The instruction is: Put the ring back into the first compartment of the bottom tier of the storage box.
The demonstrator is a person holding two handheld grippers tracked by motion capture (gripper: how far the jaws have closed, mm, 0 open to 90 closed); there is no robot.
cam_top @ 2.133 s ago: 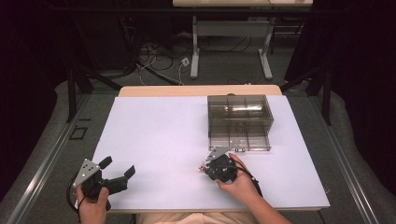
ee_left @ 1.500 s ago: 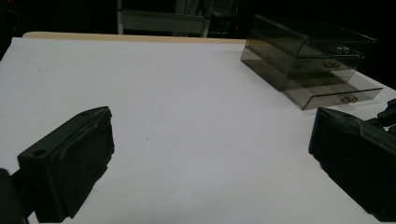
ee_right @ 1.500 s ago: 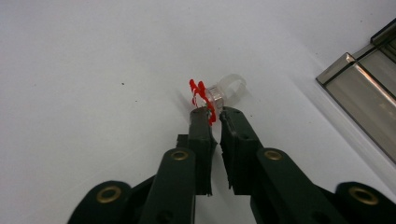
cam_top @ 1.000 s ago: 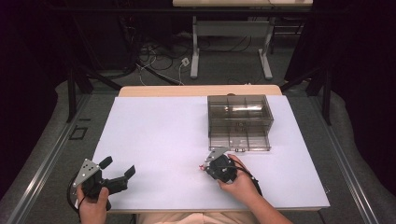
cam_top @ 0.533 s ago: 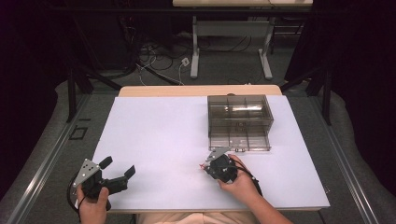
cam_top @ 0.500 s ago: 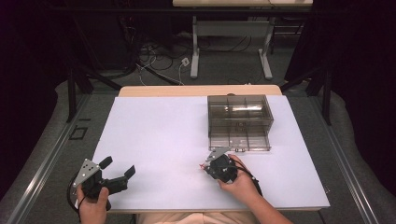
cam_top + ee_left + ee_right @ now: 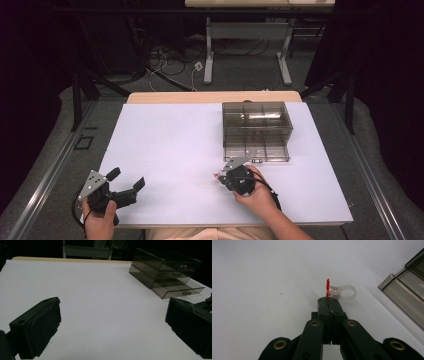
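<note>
drawer unit [image 7: 409, 287] cut off at edge

Bright, even light washes the white table [image 7: 170, 145] ahead of both tongs, surroundings dark, with close jaws softly blurred.

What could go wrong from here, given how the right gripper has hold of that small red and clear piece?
1. The right gripper pinches the small red and clear ring piece only at its very edge, so it could slip or twist out.
2. The drawer box has its bottom drawer pulled out nearby; a careless swing might knock it.
</note>
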